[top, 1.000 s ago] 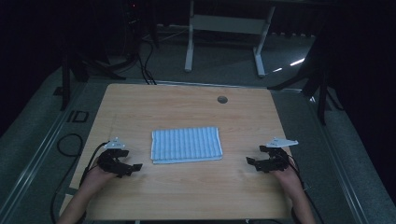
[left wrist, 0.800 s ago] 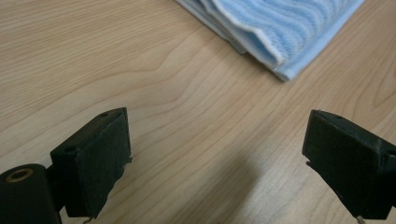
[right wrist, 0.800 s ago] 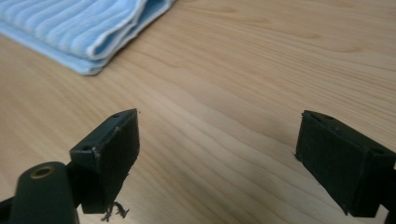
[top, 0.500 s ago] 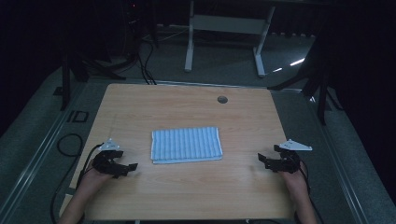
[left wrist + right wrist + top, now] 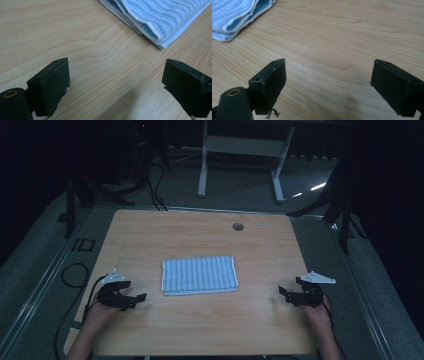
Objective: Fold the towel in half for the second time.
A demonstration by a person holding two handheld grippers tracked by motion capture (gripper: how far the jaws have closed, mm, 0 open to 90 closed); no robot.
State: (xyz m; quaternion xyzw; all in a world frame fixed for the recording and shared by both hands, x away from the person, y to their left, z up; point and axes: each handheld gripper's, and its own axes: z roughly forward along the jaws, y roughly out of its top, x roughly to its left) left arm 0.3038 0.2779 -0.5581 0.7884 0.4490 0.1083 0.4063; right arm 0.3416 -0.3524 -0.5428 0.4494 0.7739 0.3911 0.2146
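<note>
Midway across the worktop (image 5: pixel 200 325), slightly toward its near edge, lies a folded blue towel (image 5: pixel 199 275), flat, its long sides running parallel to that edge. Near the left edge the left tongs (image 5: pixel 141 297) hover with jaws spread wide and nothing between them, pointing toward the towel and well apart from it. Near the right edge the right tongs (image 5: pixel 282 292) are likewise released and bare, also aimed inward. Close to the far edge sits a round cable hole (image 5: pixel 238 226).
</note>
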